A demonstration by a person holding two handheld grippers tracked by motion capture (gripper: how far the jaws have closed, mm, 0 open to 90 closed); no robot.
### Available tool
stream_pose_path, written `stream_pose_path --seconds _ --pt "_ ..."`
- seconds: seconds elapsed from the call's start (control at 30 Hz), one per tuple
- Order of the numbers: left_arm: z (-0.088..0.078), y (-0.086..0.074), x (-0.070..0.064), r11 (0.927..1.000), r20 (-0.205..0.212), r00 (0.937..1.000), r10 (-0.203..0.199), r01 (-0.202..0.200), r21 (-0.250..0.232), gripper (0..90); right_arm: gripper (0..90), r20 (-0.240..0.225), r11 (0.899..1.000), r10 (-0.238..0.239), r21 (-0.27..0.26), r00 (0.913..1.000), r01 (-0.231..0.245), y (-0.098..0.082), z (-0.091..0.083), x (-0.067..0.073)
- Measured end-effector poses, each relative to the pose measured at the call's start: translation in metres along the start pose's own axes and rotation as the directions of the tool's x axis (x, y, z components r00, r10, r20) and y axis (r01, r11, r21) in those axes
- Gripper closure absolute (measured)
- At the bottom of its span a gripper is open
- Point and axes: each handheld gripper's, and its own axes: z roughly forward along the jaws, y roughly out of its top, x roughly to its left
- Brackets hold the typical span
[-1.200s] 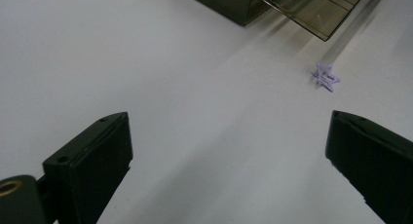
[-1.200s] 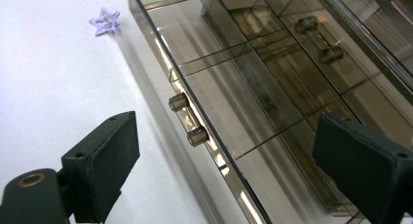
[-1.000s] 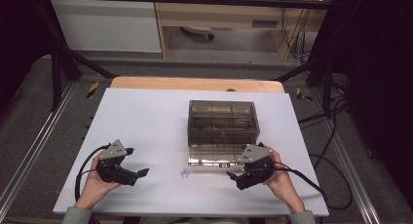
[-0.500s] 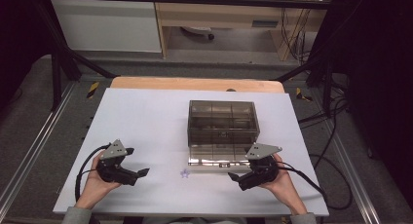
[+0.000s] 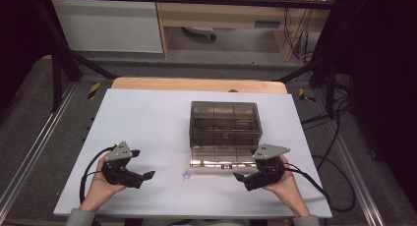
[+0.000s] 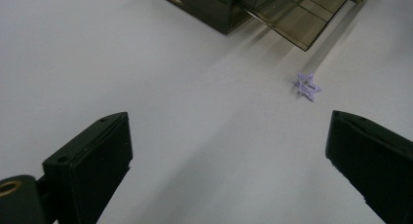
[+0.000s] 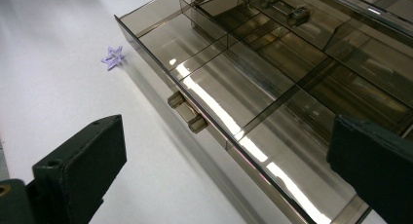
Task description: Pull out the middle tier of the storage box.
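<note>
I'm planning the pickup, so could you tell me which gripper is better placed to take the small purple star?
Probably the left gripper: open, its jaws point at the star across bare table. The right gripper, also open, faces the drawer.

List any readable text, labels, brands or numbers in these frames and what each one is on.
No text can be read.
Shelf label at the back of the high view: a blue-grey strip, too small and blurred to read.
Smoky plastic drawer organizer: no print seen.
Purple star: no markings.
Left gripper and right gripper: no lettering seen.
</note>
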Motion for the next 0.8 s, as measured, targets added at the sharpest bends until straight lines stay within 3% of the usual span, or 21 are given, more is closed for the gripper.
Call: stream_pose_path --seconds 0.8 --pt "0.023 0.016 -0.02 0.9994 0.033 0.9992 0.023 -0.024 0.026 2.9 1.0 0.022 0.998 0.04 -0.039 0.999 -0.039 -0.009 -0.011 -0.006"
